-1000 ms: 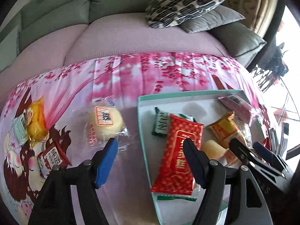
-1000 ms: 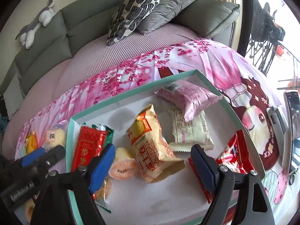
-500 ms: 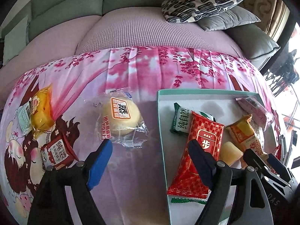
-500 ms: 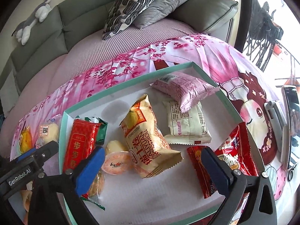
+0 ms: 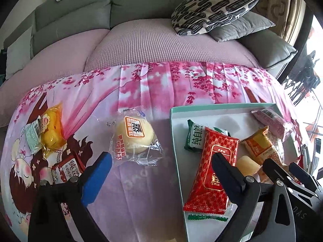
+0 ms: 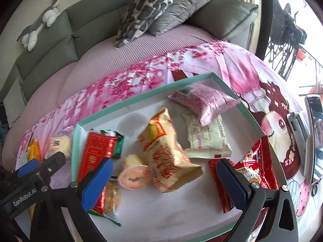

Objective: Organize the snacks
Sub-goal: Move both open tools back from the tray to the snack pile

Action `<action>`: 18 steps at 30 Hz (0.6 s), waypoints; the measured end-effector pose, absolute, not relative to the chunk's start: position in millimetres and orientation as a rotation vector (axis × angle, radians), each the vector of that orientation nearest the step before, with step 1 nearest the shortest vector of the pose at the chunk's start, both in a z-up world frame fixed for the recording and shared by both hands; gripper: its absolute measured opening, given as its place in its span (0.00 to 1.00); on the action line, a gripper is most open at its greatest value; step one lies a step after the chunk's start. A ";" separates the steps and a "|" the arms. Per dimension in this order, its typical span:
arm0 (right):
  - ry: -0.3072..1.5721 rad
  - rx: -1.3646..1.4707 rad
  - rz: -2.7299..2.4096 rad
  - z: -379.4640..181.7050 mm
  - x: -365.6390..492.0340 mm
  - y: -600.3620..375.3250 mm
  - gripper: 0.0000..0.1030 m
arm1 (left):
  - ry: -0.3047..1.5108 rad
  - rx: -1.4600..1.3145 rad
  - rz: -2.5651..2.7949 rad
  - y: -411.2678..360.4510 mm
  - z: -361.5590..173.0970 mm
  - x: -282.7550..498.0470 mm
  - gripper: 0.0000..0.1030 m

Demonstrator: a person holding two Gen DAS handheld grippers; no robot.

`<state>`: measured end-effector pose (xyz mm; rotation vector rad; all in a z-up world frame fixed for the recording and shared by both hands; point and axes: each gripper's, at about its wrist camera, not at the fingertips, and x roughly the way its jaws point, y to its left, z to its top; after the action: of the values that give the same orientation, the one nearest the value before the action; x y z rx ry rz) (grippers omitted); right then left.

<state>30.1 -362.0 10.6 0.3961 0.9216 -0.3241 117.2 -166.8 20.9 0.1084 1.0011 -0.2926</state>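
Observation:
A teal-rimmed white tray [image 5: 174, 141] [image 6: 141, 100] lies on a pink printed cloth and holds several snack packets. My left gripper [image 5: 161, 171] [image 6: 43, 163] hovers over the tray's left rim. Its jaws are opening, with nothing between them. Just ahead of it on the cloth lies a round cake in clear wrap [image 5: 133, 135]. A long red packet [image 5: 214, 171] lies under its right finger. My right gripper [image 6: 165, 181] [image 5: 283, 167] stands open above an orange jelly cup [image 6: 134, 177] and a yellow-orange packet [image 6: 167, 151], gripping neither.
On the cloth to the left lie a yellow snack [image 5: 51, 135], a mint packet [image 5: 33, 135] and a small red-and-white packet [image 5: 68, 167]. The tray also holds pink [image 6: 203, 100], white [image 6: 208, 139], green [image 5: 194, 137] and red [image 6: 254, 169] packets. A phone [image 6: 315, 137] sits right of it. Sofa cushions lie behind.
Both grippers' jaws have spread wider. The left wrist view has swung left, bringing the wrapped cake nearer the middle. The snacks have not moved.

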 end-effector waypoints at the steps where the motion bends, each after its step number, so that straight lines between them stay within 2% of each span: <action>1: 0.912 0.393 -0.310 13.4 30.3 -358.7 1.00 | 0.996 0.105 -0.295 -165.9 22.8 116.3 0.96; 18: 0.845 0.376 -0.177 27.4 37.0 -308.2 1.00 | 1.026 0.021 -0.192 -80.3 31.4 106.3 0.96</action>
<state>37.0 -308.2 27.4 0.3758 0.8454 -0.1766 106.3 -80.3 31.4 0.0214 1.0263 -0.1920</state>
